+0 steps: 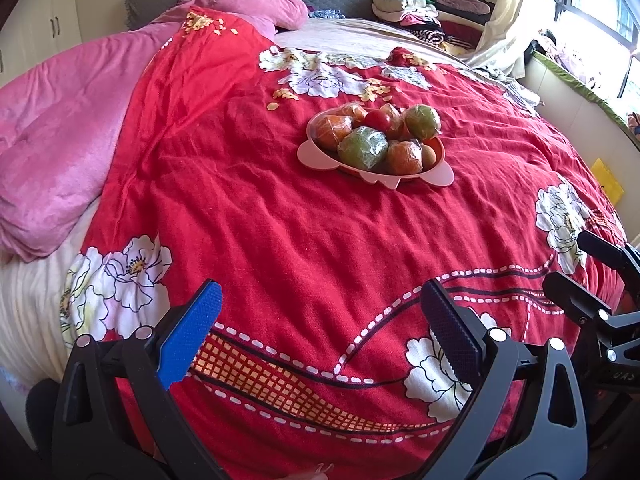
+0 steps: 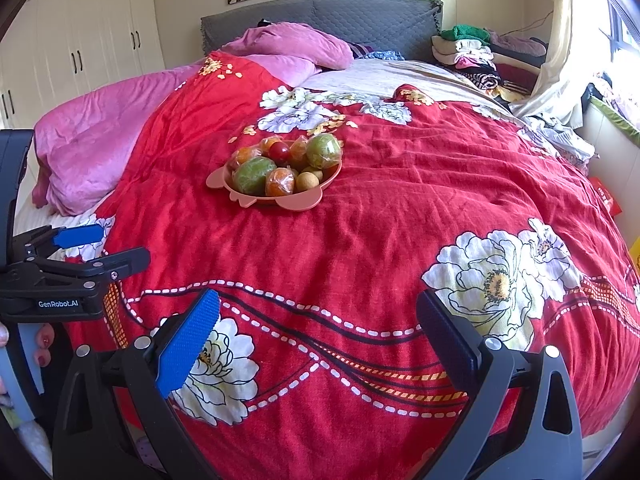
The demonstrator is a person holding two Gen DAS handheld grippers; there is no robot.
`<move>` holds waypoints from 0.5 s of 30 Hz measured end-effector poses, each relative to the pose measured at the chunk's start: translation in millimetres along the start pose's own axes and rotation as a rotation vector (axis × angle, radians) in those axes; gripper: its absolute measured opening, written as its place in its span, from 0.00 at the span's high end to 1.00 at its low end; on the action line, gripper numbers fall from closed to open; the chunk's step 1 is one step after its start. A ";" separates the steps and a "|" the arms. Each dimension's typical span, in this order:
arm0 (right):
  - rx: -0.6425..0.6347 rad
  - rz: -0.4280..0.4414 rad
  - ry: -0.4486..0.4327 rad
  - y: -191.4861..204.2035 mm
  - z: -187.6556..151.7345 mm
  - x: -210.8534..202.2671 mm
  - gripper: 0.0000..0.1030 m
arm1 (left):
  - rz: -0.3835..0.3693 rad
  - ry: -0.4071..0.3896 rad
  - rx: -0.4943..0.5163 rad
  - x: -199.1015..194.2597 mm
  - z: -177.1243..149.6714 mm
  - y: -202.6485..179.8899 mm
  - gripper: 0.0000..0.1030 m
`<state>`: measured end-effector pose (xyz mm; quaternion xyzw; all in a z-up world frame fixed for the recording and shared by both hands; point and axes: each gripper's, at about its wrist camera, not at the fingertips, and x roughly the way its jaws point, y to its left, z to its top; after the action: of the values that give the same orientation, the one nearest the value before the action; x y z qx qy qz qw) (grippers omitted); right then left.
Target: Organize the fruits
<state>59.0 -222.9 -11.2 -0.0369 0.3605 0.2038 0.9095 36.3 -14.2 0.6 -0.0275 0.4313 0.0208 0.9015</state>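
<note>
A pink plate (image 1: 312, 156) (image 2: 298, 202) sits in the middle of the bed on a red flowered blanket. It is heaped with fruit: two green wrapped fruits (image 1: 362, 148) (image 2: 253, 176), several orange wrapped ones (image 1: 332, 130), a red tomato (image 1: 378, 119) (image 2: 279, 152) and a small brown fruit (image 2: 307, 181). My left gripper (image 1: 320, 320) is open and empty near the bed's front edge, well short of the plate. My right gripper (image 2: 318, 328) is open and empty, also at the near edge. Each gripper shows at the side of the other's view.
A pink quilt (image 1: 60, 132) (image 2: 92, 160) lies bunched at the left. A pink pillow (image 2: 288, 46) leans on the grey headboard. Folded clothes (image 2: 468, 52) are stacked at the far right. A window ledge (image 1: 576, 92) runs along the right.
</note>
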 end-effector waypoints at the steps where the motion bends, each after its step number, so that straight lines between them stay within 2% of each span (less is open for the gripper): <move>1: 0.000 -0.001 0.001 -1.6 -0.1 -0.1 0.05 | -0.002 0.000 0.000 0.0 0.0 0.1 0.09; 15: -0.008 -0.003 0.002 -0.1 0.6 -0.5 0.05 | -0.013 0.017 0.000 2.0 -1.3 -1.8 0.09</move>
<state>59.1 -223.0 -10.5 -0.0412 0.3604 0.2041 0.9093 36.6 -16.1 -1.7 -0.0305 0.4388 0.0146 0.8979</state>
